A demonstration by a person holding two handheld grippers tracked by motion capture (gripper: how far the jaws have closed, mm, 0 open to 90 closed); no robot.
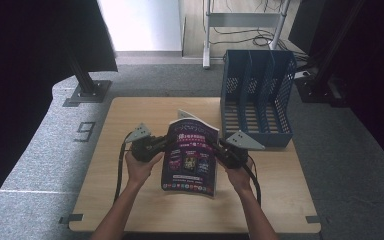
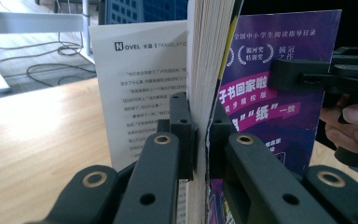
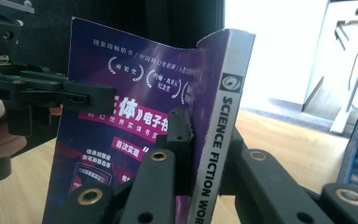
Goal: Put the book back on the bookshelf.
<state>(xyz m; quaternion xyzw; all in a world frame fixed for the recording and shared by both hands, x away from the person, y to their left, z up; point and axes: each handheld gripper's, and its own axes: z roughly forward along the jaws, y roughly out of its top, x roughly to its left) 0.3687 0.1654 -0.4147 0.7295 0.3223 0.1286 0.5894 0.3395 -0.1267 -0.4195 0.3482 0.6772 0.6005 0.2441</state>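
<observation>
A purple-covered book (image 1: pixel 190 157) is held above the middle of the wooden counter (image 1: pixel 130 125), tilted so its front cover faces up toward the person, with a white page (image 1: pixel 187 116) sticking out behind its top edge at about 12 o'clock. The left gripper (image 1: pixel 156 148) comes in from 9 o'clock of the book and its jaws are clamped on the page edge; in the left gripper view the two black jaws pinch the stack of pages (image 2: pixel 204 70) and the cover between them, with a loose printed page standing out at 10 o'clock. The right gripper (image 1: pixel 221 150) comes in from 3 o'clock and its jaws are closed on the spine side; in the right gripper view they squeeze the grey spine (image 3: pixel 216 140), which carries the words "SCIENCE FICTION", and the cover bends slightly at the grip. A hand (image 1: pixel 141 170) holds the left gripper and another hand (image 1: pixel 240 177) holds the right one, both forearms entering from 6 o'clock. A blue perforated file rack (image 1: pixel 257 97) with upright dividers stands on the counter at about 1 o'clock of the book, well apart from it
</observation>
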